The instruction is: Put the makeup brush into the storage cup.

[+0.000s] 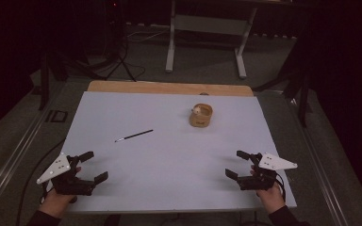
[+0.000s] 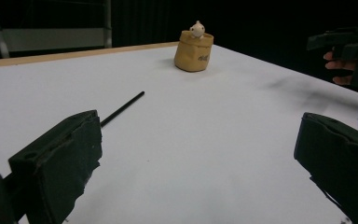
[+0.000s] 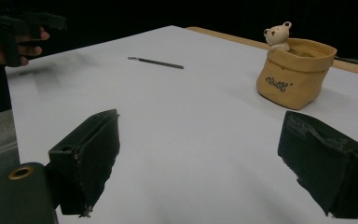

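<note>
Slim black pen (image 1: pixel 134 136) is laid loose on the white table sheet (image 1: pixel 169 165), left of centre; tan fabric pouch with small bear figure (image 1: pixel 201 116) is stood farther back. Left gripper (image 1: pixel 90 165) and right gripper (image 1: pixel 235 164) are held wide apart, empty, near the front edge; nothing is yet grasped, all handling is judged outstanding

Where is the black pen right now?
In the high view the black pen lies left of centre on the white table cover, between the left gripper and the tan pouch.
</note>
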A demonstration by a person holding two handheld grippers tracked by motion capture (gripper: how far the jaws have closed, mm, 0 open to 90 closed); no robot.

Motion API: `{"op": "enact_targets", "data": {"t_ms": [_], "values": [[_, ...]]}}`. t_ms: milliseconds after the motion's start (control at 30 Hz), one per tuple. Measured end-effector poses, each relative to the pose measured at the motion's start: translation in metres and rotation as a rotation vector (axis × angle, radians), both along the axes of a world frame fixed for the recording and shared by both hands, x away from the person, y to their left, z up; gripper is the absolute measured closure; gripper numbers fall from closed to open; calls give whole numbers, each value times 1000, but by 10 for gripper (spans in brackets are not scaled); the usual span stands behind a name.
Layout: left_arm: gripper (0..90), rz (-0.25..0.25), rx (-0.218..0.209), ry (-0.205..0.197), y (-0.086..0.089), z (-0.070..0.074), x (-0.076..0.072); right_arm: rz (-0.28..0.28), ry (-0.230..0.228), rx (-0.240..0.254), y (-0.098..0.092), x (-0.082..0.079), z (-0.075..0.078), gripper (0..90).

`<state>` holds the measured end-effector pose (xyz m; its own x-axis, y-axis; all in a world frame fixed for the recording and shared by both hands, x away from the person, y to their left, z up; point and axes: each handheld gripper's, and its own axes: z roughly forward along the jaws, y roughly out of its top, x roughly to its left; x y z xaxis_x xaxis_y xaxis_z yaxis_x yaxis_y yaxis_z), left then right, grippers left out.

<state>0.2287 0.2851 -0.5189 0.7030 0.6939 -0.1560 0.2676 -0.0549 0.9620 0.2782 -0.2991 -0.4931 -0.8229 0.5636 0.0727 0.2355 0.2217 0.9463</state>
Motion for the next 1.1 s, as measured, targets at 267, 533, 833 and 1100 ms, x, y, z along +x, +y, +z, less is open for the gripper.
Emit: {"op": "enact_targets", "data": {"t_ms": [267, 533, 833, 1100], "values": [[18, 7, 10, -1, 0, -1, 1, 7, -14, 5, 0, -1, 2, 125], [6, 62, 3, 19, 2, 3, -2, 7, -10, 9, 0, -2, 3, 125], [0, 87, 33, 73, -3, 12, -3, 5, -16, 12, 0, -2, 4, 125], [0, 89, 27, 138, -4, 26, 4, 7, -25, 5, 0, -2, 4, 126]]}}
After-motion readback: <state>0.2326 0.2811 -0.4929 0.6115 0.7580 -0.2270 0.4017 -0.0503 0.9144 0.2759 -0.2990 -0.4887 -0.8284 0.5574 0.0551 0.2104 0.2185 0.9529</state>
